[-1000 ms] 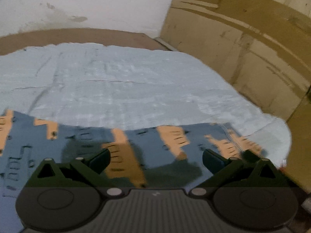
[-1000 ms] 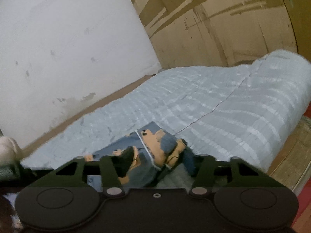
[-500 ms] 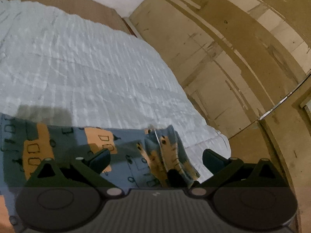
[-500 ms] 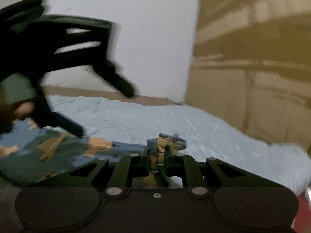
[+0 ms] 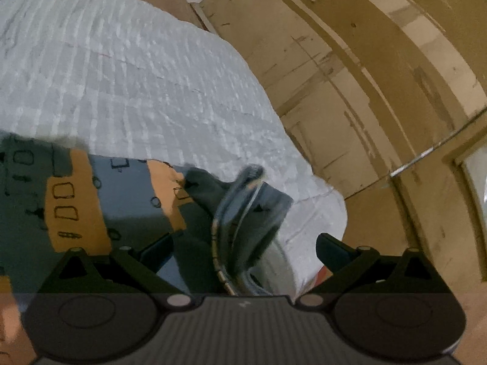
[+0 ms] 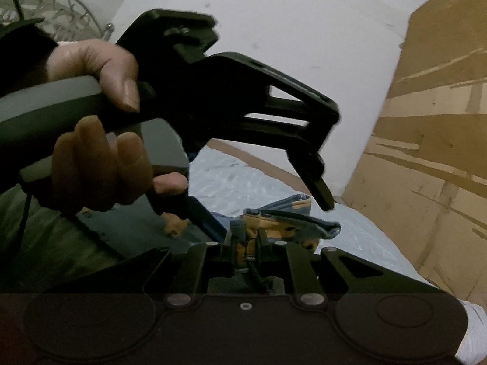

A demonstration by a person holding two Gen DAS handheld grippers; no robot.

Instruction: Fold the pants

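Note:
Blue pants (image 5: 121, 200) with orange patches lie on a pale blue quilt (image 5: 137, 76). One bunched edge of them stands up between the fingers of my left gripper (image 5: 243, 248), which is open, its pads clear of the cloth. In the right wrist view my right gripper (image 6: 248, 243) is shut on that bunched edge of the pants (image 6: 292, 228), which sticks out past its tips. A hand (image 6: 91, 158) holds the left gripper (image 6: 272, 217) just above and left of it, jaws spread around the same fold.
Brown board panels (image 5: 365, 91) run along the right of the bed, and the quilt's edge (image 5: 334, 213) drops off there. A white wall (image 6: 274, 30) stands behind. A wire rack (image 6: 54, 9) shows at the top left.
My right gripper has closed on the pants' edge and rolled. The left gripper has swung right and down over the raised fold, and now fills the right wrist view.

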